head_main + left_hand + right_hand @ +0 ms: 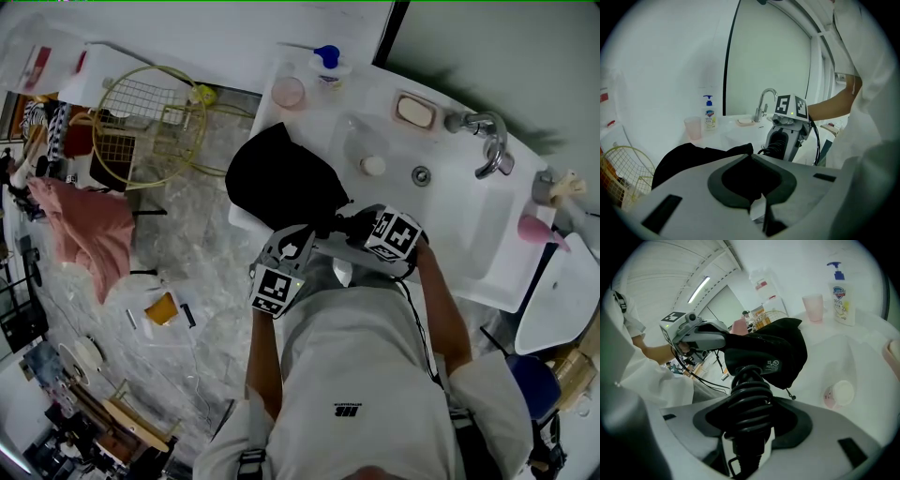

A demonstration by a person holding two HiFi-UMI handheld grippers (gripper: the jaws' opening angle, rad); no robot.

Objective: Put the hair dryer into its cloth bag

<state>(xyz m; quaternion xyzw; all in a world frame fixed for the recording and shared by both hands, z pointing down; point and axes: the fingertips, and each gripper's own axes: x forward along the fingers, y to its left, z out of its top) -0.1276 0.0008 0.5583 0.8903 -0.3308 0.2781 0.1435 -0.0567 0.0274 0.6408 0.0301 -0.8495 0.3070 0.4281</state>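
1. the black cloth bag (281, 178) lies at the left edge of the white counter (366, 94) and overhangs it; the white sink basin (450, 225) lies open to the right of both grippers.
2. the left gripper (295, 242) has its jaws pinched together on the bag's cloth at the mouth.
3. the right gripper (354, 228) clamps the black hair dryer with a coiled cord (750, 399) by its cord-wrapped handle; the dryer's head sits in the bag's mouth, the handle outside.
4. a small white round cup (373, 166) lies in the basin below the chrome tap (487, 141).
5. a pink cup (288, 92) and a soap bottle with a blue pump (328, 61) stand at the counter's back.
6. on the pale marbled floor (206, 281) to the left stand a yellow wire basket (155, 122) and a pink cloth (84, 230).
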